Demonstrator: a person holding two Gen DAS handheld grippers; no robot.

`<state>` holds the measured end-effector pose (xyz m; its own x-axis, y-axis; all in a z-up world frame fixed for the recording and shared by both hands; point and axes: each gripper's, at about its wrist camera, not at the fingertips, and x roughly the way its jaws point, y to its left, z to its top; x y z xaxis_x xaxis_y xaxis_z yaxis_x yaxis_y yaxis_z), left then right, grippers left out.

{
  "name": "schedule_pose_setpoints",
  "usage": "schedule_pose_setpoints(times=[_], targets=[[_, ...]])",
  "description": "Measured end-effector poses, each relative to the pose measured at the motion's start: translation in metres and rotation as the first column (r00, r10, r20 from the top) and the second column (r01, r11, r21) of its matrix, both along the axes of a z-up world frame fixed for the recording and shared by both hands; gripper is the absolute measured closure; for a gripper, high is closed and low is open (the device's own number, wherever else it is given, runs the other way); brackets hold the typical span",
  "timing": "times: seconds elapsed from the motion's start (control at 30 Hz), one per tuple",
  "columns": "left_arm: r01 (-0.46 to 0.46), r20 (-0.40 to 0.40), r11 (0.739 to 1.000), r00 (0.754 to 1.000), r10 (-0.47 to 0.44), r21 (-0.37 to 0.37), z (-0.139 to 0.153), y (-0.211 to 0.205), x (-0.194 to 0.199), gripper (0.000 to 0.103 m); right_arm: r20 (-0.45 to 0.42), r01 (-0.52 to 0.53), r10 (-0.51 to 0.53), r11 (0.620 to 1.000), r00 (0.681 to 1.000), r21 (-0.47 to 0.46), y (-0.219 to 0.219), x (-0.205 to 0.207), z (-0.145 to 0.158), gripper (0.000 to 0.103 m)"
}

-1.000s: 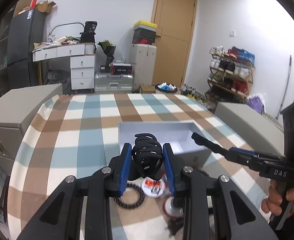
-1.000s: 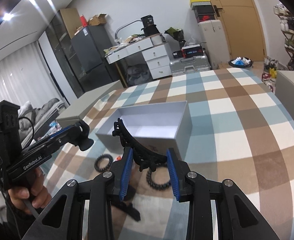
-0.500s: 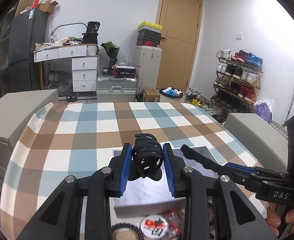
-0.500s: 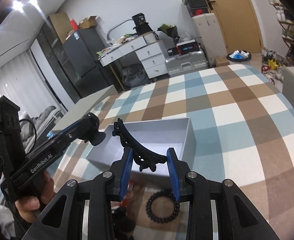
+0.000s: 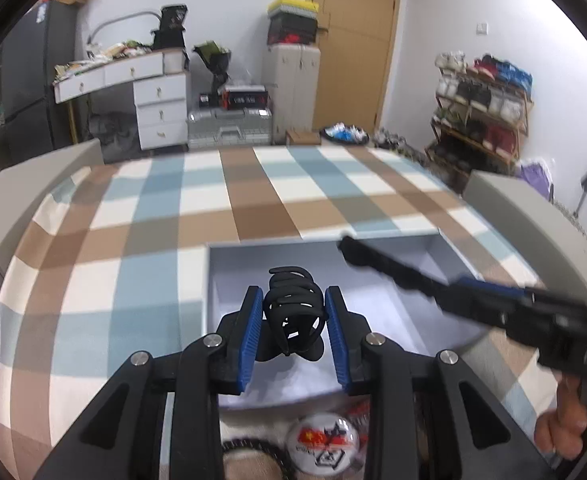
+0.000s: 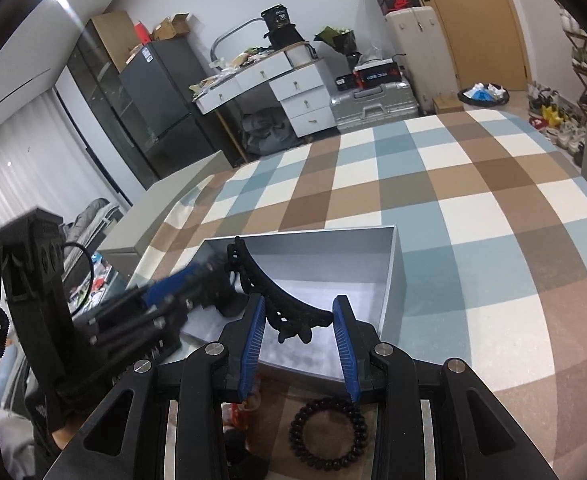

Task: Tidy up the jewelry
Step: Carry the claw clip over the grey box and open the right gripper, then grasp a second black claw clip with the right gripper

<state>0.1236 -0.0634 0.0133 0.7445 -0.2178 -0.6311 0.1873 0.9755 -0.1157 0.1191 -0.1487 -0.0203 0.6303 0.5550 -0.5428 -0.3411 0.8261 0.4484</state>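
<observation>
We see the left hand-held gripper clamping a black clip over the box. The right hand-held gripper grips a comb, probably; a bracelet lies at 6 o'clock.

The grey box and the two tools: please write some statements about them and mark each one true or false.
1. The left tool grips a black claw hair clip. True.
2. The right tool holds nothing. False: it grips a curved black hair clip.
3. The grey box already contains several bracelets. False: the part of its inside that shows is bare, and both clips are held above it.
4. A black beaded bracelet lies on the checked cloth outside the box, near its front wall. True.
5. A round badge with a red design lies on the cloth in front of the box. True.
</observation>
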Motion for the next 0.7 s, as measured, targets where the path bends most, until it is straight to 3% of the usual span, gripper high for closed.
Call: schedule_pose_setpoints(times=[0.17, 0.43, 0.5, 0.57, 0.63, 0.67, 0.7], targets=[[0.029, 0.005, 0.999, 1.000, -0.030, 0.035, 0.001, -0.010, -0.009, 0.077, -0.004, 0.001, -0.001, 1.000, 1.000, -0.003, -0.001, 0.003, 0.000, 0.070], [0.026, 0.005, 1.000, 1.000, -0.026, 0.014, 0.004, -0.007, -0.008, 0.076, -0.014, -0.018, 0.018, 1.000, 1.000, -0.003, -0.001, 0.002, 0.001, 0.069], [0.028, 0.010, 1.000, 1.000, -0.028, 0.002, 0.005, -0.005, -0.009, 0.076, -0.002, -0.024, 0.024, 1.000, 1.000, 0.012, -0.002, 0.000, 0.003, 0.067], [0.029, 0.023, 1.000, 0.999, -0.029, 0.003, 0.008, -0.005, -0.013, 0.076, 0.033, -0.017, 0.017, 1.000, 0.999, 0.022, -0.005, -0.006, 0.008, 0.058], [0.021, 0.045, 1.000, 0.999, -0.021, 0.003, 0.012, -0.003, -0.019, 0.065, 0.060, -0.017, 0.016, 1.000, 0.998, 0.010, -0.006, -0.013, 0.013, 0.056], [0.017, 0.053, 1.000, 0.998, -0.017, -0.008, 0.015, -0.001, -0.022, 0.052, 0.069, -0.027, 0.026, 1.000, 0.997, 0.003, -0.007, -0.017, 0.016, 0.053], [0.014, 0.062, 1.000, 0.998, -0.012, -0.027, 0.017, 0.002, -0.026, 0.041, 0.075, -0.040, 0.040, 0.999, 0.996, 0.003, -0.008, -0.020, 0.018, 0.042]])
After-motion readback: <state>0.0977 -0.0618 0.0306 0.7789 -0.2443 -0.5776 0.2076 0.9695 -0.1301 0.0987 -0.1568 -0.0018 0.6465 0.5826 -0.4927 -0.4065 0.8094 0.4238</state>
